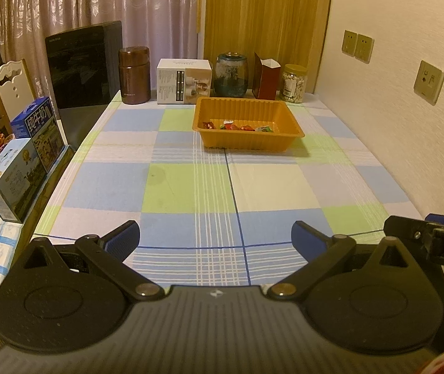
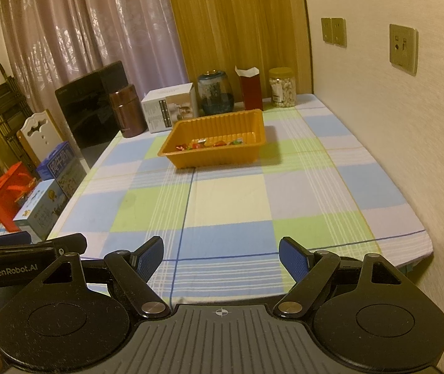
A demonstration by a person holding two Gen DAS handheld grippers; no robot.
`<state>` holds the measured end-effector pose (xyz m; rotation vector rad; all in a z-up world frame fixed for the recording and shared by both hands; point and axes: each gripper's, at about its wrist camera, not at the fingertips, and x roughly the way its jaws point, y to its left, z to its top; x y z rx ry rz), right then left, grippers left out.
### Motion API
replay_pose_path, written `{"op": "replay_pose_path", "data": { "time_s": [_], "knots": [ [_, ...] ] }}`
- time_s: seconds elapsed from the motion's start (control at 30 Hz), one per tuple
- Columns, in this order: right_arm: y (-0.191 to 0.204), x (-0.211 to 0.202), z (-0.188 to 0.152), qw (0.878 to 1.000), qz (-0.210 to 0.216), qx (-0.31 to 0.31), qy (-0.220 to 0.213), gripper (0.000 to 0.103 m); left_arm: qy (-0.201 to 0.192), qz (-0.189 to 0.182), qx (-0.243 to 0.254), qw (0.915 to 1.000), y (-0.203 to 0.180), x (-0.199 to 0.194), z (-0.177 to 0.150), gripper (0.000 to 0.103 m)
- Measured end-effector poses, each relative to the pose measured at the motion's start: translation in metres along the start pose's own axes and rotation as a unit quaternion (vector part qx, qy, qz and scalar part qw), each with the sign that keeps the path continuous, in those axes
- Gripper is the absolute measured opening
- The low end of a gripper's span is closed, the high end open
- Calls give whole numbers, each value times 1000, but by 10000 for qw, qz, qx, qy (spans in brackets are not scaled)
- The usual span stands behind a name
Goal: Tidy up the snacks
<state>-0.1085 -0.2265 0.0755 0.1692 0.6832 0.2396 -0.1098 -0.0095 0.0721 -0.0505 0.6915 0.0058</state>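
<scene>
Orange plastic tray [image 1: 248,138] sits toward the far end of the tabletop [image 1: 190,187], on a blue, green and white checked cloth, with a few wrapped snacks [image 1: 237,125] lying along its near inside wall. Behind it stand a brown flask [image 1: 134,75], a white carton [image 1: 184,81], a dark glass jar [image 1: 231,74], a red paper box [image 1: 266,76] and a clear jar of pale nuts [image 1: 293,83]. Both tools hover over the near edge, well apart from the tray. The left gripper [image 1: 215,238] has its jaws spread wide around nothing, and the right gripper [image 2: 221,257] likewise stands wide and holds nothing.
</scene>
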Motion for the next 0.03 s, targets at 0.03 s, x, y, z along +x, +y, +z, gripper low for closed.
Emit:
{"op": "replay_pose_path", "data": {
  "time_s": [0.03],
  "knots": [
    [0, 0, -1, 10000, -3, 1, 7, 81, -1, -6, -6, 10000, 1, 0, 1, 103]
  ]
}}
